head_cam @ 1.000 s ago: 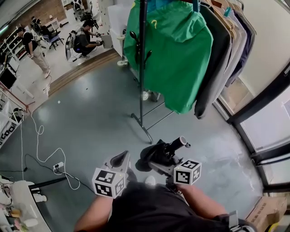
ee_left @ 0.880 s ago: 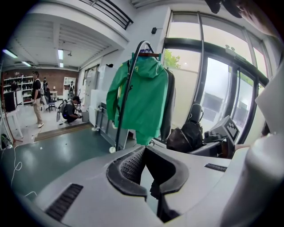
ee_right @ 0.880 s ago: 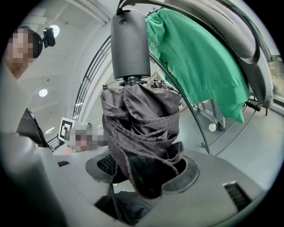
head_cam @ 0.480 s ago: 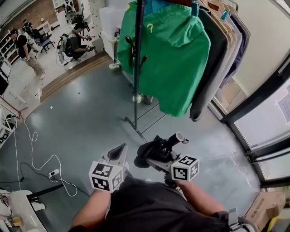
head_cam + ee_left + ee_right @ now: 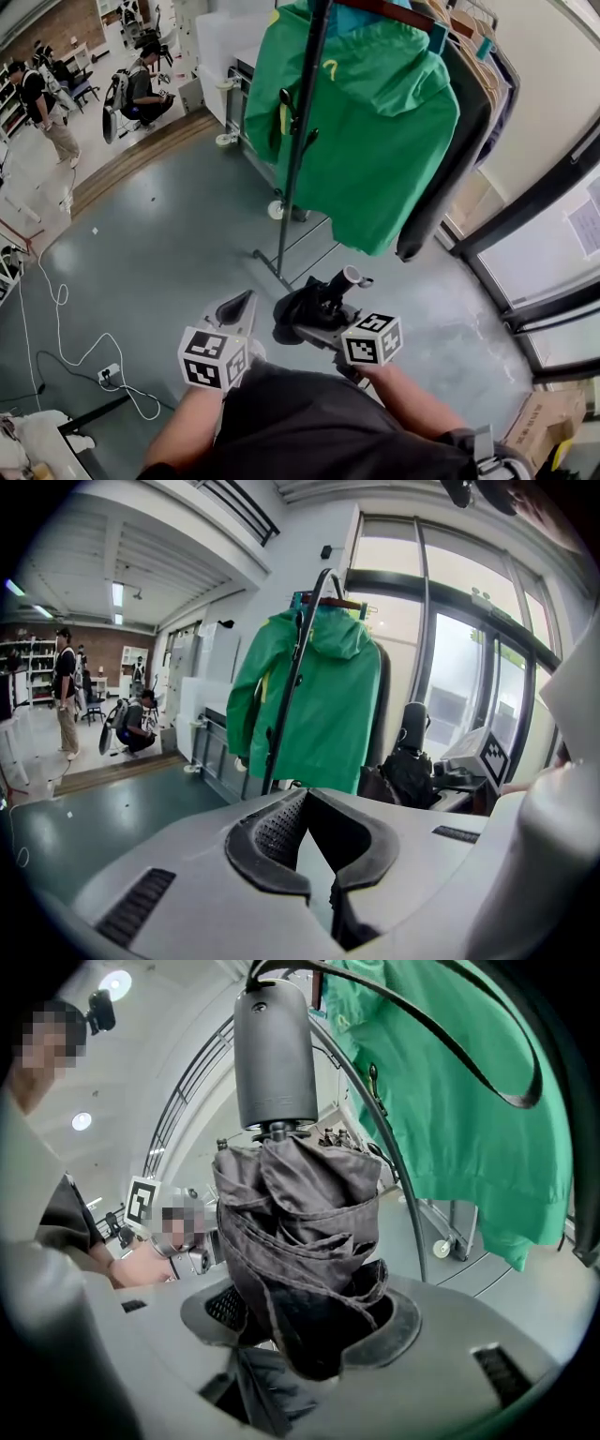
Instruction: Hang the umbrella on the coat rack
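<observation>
Across the head view spreads a grey-blue floor [image 5: 159, 234]. At 1 o'clock from the grippers, a green jacket [image 5: 375, 131] hangs on a clothes rail, with darker coats [image 5: 469, 122] behind it. At 12 o'clock, just in front of the jacket, stands the coat rack [image 5: 298, 159]. It is a thin black pole with small hooks partway up and splayed feet on the floor. Far off at 10 o'clock, one person [image 5: 42, 103] stands and another [image 5: 145, 89] crouches.

Low in the head view, close to the body, is the umbrella [image 5: 314, 305]. It is folded and black, held off the floor, and apart from the rack. The right gripper [image 5: 319, 323] is clamped on its bunched fabric, and the right gripper view shows the cloth [image 5: 291, 1241] squeezed between both pads. The left gripper [image 5: 239, 309] sits at 9 o'clock of the umbrella. Its jaws meet at the tips and nothing is between them.

A white cable [image 5: 56, 309] trails over the floor at 9 o'clock. The umbrella's handle [image 5: 274, 1049] points away from the right gripper toward 12 o'clock. A thin strap loop [image 5: 450, 1044] arcs from the handle's end.
</observation>
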A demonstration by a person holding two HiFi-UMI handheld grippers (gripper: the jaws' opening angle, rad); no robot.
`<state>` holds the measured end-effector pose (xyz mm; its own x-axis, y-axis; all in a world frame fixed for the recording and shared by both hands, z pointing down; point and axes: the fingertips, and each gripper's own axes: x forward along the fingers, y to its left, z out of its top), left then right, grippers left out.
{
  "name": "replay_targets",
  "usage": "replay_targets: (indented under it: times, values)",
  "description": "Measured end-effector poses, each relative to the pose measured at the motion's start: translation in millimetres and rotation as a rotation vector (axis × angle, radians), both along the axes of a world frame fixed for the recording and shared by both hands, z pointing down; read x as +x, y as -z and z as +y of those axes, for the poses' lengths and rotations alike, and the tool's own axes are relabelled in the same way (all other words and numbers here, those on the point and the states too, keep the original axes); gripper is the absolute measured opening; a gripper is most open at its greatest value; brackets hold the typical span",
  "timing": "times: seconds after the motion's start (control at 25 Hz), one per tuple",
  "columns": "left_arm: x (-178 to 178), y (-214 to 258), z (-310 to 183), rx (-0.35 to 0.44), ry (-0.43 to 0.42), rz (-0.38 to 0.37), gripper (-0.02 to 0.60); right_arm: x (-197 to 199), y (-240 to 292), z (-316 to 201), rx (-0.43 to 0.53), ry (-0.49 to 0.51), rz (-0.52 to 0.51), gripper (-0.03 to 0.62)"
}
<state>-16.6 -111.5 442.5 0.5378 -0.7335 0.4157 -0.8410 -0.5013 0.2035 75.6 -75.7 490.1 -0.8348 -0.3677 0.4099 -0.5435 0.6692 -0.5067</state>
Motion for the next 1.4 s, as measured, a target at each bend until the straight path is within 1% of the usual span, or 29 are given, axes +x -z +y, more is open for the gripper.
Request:
replay_targets:
  times: [0.2, 0.44, 0.64, 0.84, 0.96, 1.08, 1.28, 1.4]
  values:
    - [-26.3, -1.5, -29.2, -0.009, -0.014, 0.006, 0.015, -33.9, -0.8, -26.7, -0.004, 0.016, 0.019, 0.249]
    - [-50.6, -5.6, -62.3, -0.017, -0.060, 0.003, 0.015, -70.8, -5.2, -52.5, -0.019, 0.015, 0.027, 0.249]
    - [-64.0, -8.2, -83.6, -0.022, -0.111, 0.005, 0.015, -88.2, -11.9, -75.2, -0.021, -0.015, 0.057, 0.249]
    - [-83.4, -14.9, -99.3, -0.023, -0.147, -0.010, 0.015, -103.6, -17.9, -98.1, -0.012, -0.055, 0.079, 0.249]
    - [-95.9, -19.3, -110.0, -0.029, -0.141, -0.019, 0.015, -110.8, -20.0, -112.6, -0.009, -0.062, 0.093, 0.249]
    - [-103.5, -20.4, -113.8, -0.033, -0.133, -0.011, 0.015, -115.5, -21.4, -124.4, -0.016, -0.059, 0.096, 0.249]
    - [-108.4, -27.1, -118.7, -0.041, -0.108, -0.004, 0.015, -120.0, -19.9, -150.4, 0.003, -0.043, 0.106, 0.249]
    - [-110.1, -28.6, -120.1, -0.043, -0.074, 0.000, 0.015, -121.2, -16.7, -165.7, 0.019, -0.019, 0.108, 0.249]
